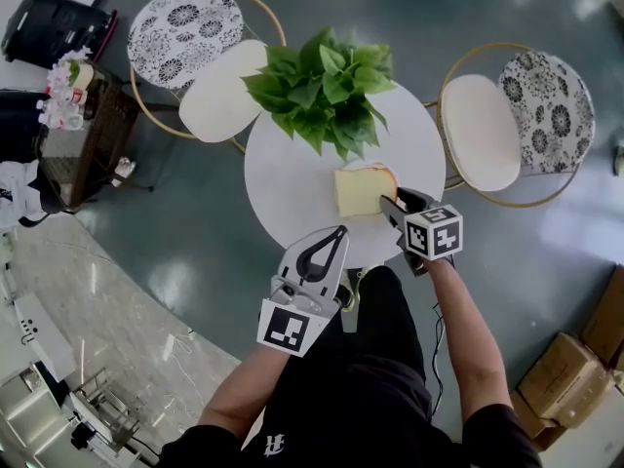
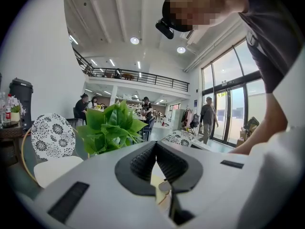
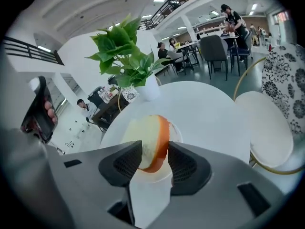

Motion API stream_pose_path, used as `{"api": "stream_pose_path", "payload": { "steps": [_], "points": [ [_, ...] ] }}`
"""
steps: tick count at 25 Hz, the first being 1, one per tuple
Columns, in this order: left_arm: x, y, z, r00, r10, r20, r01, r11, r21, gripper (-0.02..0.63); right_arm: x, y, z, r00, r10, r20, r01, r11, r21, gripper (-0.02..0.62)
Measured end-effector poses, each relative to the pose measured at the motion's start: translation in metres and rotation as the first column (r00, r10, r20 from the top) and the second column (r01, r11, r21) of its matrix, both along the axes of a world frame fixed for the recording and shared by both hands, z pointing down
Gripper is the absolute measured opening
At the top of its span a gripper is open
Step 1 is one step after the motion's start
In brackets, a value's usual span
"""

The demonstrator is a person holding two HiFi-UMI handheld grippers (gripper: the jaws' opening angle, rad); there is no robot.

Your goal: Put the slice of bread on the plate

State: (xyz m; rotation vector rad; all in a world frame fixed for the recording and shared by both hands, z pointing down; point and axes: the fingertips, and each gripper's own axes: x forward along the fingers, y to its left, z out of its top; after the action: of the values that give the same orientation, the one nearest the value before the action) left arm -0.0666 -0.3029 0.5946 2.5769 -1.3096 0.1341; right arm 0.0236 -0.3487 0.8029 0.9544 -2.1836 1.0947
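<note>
Resting on the white plate [image 3: 178,131], toward the person's side of the round white surface [image 1: 283,178], is the slice of bread [image 1: 359,191]; its crumb is a pale creamy yellow, its crust an orange-brown band along one side and over the rounded top, and its outline is roughly square; the plate is hard to tell from the surface in the head view, while the right gripper view shows its rim curving out beside the crust; the right gripper [image 1: 390,204] points down at the slice with its jaws spread, the near end of the bread between the two ribbed black pads [image 3: 126,163] and a thin gap showing on the crust side; the left gripper [image 1: 340,232] hovers over the near edge of the surface, close to the bread, its jaws pressed together at the tips with nothing pinched; each gripper carries a cube [image 1: 434,232] with black-and-white square markers, patterns rather than letters; a small white print on the person's dark shirt [image 1: 276,444] is too small to read; a leafy green plant [image 1: 322,86] in a white pot [image 3: 147,89] stands mid-surface, just behind the bread; two chairs [image 1: 195,27] with floral black-and-white backs and cream seats stand at the far side.
</note>
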Motion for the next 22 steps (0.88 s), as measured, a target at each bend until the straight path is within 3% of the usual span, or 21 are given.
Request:
{"api": "stream_pose_path", "payload": {
  "steps": [13, 22],
  "points": [
    [0.002, 0.0, 0.001, 1.0, -0.004, 0.0, 0.004, 1.0, -0.007, 0.008, 0.01, -0.004, 0.004, 0.998, 0.009, -0.061, -0.007, 0.999, 0.038, 0.186],
    [0.01, 0.001, -0.04, 1.0, -0.012, 0.023, 0.012, 1.0, -0.008, 0.008, 0.003, -0.004, -0.109, 0.999, 0.007, 0.053, -0.019, 0.975, 0.222, 0.183]
  ]
}}
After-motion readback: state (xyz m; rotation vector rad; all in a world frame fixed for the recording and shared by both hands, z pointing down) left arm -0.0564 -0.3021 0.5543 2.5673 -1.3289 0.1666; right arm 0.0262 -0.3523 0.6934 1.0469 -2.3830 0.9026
